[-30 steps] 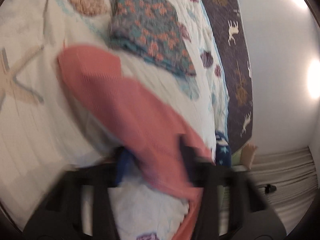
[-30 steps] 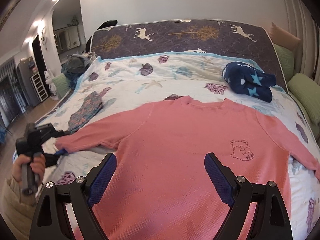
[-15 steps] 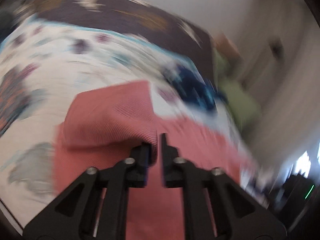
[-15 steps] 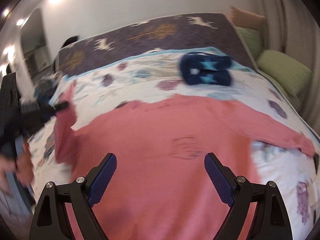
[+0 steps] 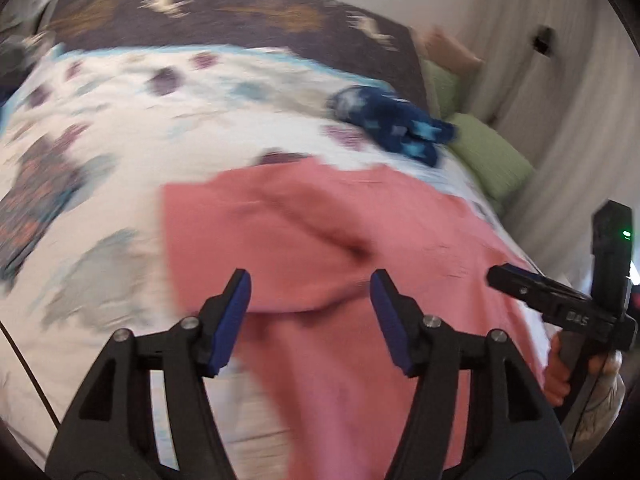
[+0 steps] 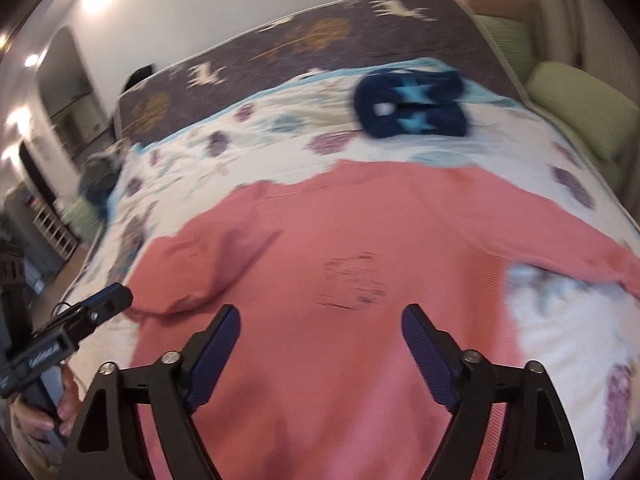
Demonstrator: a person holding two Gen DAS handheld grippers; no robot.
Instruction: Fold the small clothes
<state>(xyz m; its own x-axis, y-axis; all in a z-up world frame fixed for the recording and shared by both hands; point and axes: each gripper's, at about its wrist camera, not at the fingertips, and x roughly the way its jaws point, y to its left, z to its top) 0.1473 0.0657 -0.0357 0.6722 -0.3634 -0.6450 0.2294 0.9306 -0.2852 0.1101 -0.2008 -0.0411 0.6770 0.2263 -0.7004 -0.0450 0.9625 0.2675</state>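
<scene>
The pink sweater (image 6: 360, 240) lies spread on the bed (image 6: 560, 320). A second ago its left sleeve (image 5: 288, 240) stretched outward, pinched in the left gripper (image 5: 310, 320); now the sleeve lies folded across the chest, and that gripper's jaws are opening, clear of the cloth. The right gripper (image 6: 320, 356) hovers above the hem, its wide jaws closing on nothing. The other sleeve (image 6: 580, 248) is still extended.

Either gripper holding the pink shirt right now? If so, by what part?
Neither. The left gripper is opening over the folded-in sleeve of the pink shirt, no longer gripping it; the right gripper is closing above the body, fingers clear.
</scene>
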